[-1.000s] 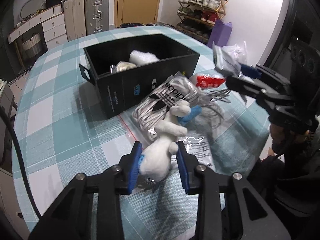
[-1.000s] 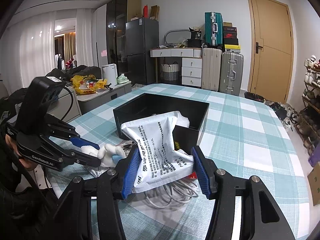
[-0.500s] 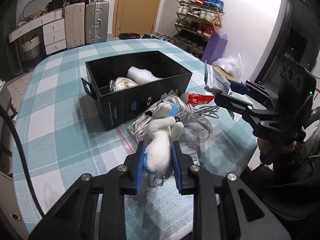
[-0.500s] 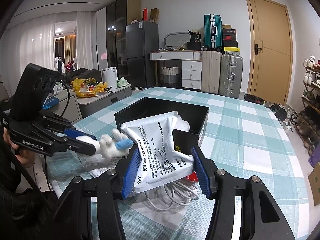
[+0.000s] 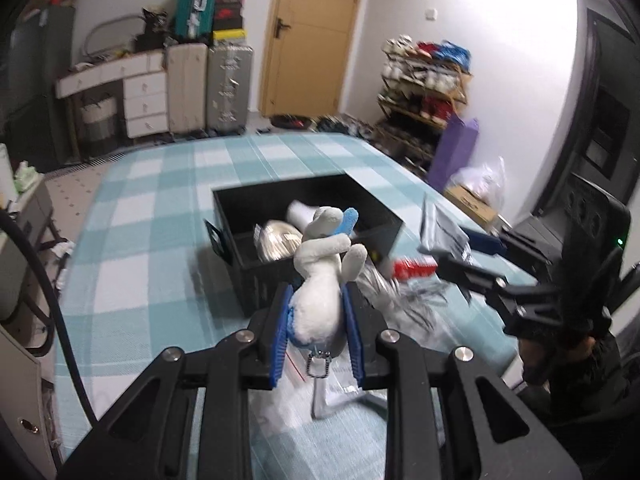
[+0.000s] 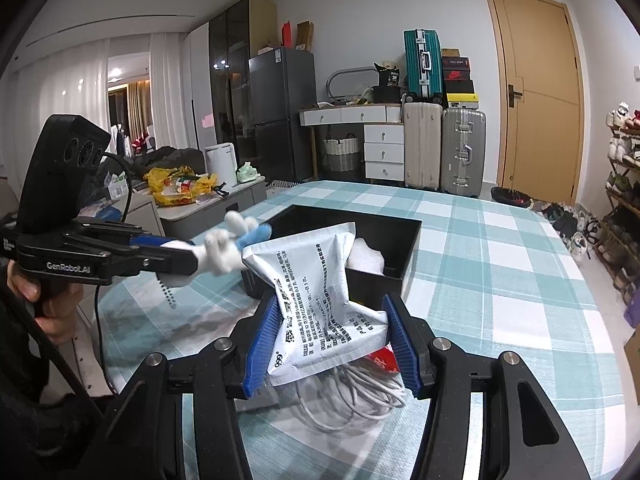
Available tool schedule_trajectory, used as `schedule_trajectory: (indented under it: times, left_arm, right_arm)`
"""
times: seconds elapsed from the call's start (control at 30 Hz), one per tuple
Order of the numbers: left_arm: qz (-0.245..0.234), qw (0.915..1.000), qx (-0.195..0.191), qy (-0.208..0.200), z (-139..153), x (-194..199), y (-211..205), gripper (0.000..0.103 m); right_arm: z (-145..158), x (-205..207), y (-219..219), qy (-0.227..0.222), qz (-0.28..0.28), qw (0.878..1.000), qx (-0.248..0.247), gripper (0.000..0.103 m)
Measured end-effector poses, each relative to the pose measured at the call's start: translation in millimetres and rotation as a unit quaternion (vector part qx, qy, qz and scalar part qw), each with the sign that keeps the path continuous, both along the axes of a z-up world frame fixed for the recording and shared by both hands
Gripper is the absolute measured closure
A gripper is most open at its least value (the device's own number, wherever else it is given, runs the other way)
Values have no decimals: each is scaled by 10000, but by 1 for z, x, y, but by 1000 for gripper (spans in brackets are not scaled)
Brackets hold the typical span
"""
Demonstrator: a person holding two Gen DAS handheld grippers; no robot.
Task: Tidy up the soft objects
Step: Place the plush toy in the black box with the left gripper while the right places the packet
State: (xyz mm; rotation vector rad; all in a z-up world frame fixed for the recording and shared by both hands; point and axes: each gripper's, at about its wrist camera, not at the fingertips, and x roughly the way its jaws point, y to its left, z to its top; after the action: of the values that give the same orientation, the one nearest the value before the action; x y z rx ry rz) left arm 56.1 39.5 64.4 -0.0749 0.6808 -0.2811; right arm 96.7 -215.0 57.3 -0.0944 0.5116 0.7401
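A white plush toy [image 5: 320, 280] with a blue ear sits clamped at its lower body between the blue pads of the left gripper [image 5: 318, 332], its long axis running straight forward along the fingers, head and paws pointing ahead and slightly up toward the black box [image 5: 260, 280]. The toy is held in the air just short of the box's near wall, a small bead chain dangling beneath it. The right gripper [image 6: 330, 344] is closed on a white printed pouch [image 6: 320, 300], pinching its lower half so that the upper edge fans upward and forward toward the same box, which lies just ahead of the fingertips; the pouch stands roughly upright, its long axis rising from the jaws.

By the look of it the sorting is partly done: a white foam-like bundle [image 6: 366, 258] and a pale wrapped item [image 5: 276, 240] already lie inside the box, while both held pieces have yet to go in. Below the right gripper a coil of white cable [image 6: 352, 396] and a red packet [image 6: 382, 360] remain on the checked tablecloth [image 6: 500, 280], beside the box.
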Motion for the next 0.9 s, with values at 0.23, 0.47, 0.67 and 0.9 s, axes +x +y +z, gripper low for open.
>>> schedule_trajectory:
  times: [0.23,0.47,0.67,0.9]
  left_arm:
    - [381,9988,142,-289,7,15,0,80]
    - [698,9968,261,-304,4,41,-2,80]
    - [773,9962,242,-314,4,61,-2,79]
    - [812,9960,298,-200,-3,80,-5,79]
  right_arm:
    - [10,16,11,172,-126,9998,14,50]
    - [24,39,15,318,-219,9992,91,50]
    - [28,57,20,472,-293,9984,99,50]
    - [26,71,29,534,-307,9981,-14,50]
